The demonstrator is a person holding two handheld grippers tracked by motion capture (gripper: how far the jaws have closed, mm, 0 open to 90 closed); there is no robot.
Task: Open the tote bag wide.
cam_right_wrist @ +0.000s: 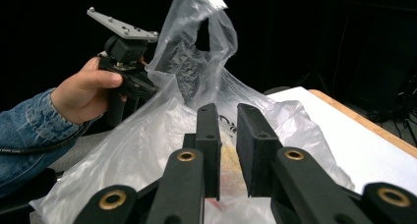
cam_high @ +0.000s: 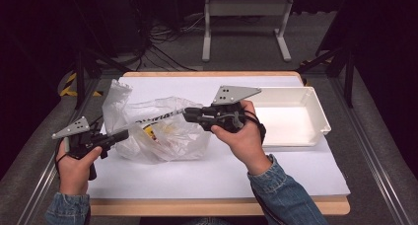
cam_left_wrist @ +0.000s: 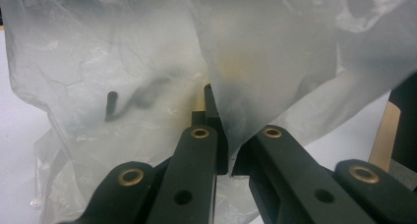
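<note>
Left tongs (cam_high: 121, 135) clamped shut; right tongs (cam_high: 187, 114) jaws narrow gap, level.

A clear, crumpled plastic bag (cam_high: 157, 131) sits left of centre in the high view on white paper, one handle standing up at its upper left, something yellow inside. Its film is stretched taut across the middle.

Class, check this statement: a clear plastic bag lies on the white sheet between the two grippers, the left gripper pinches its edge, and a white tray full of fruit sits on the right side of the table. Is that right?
Not quite. The white tray is empty, as the high view shows. The rest stands: the plastic bag lies on the white sheet between the grippers, and the left gripper pinches its edge.
</note>
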